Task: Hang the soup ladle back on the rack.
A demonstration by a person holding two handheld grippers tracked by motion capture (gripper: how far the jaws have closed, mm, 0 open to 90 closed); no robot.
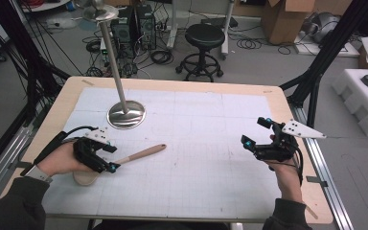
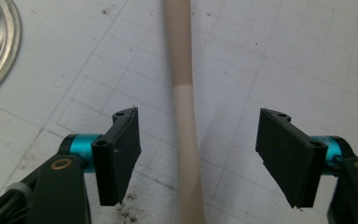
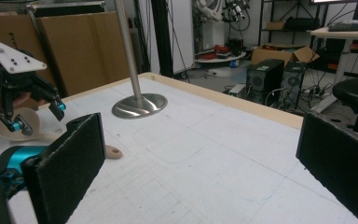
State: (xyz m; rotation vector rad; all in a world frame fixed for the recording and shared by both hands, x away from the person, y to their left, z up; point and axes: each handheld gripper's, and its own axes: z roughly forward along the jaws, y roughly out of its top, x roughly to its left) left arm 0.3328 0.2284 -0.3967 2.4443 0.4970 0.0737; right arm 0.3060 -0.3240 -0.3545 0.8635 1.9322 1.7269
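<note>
At the near left of the table (image 1: 62, 103), the left gripper (image 1: 106, 157) hung over a wooden spoon (image 1: 141, 154), its jaws apart and straddling the handle. In the left gripper view the handle (image 2: 182, 93) ran up between the two pads without touching either (gaps showed on both sides), so nothing was clamped. The spoon lay flat on the white gridded mat (image 1: 196, 143), bowl toward the near-left edge under the hand, handle slanting away to the right. Farther back stood a steel stand (image 1: 126, 114), its round base just beyond the spoon and its pole rising. This looked like the approach step of a pick-up. The next move would likely call for settling low enough to catch the handle, staying centred on it, then squeezing. At the right, the right gripper (image 1: 257, 132) hovered with jaws wide apart and empty, well away from the spoon.
</note>
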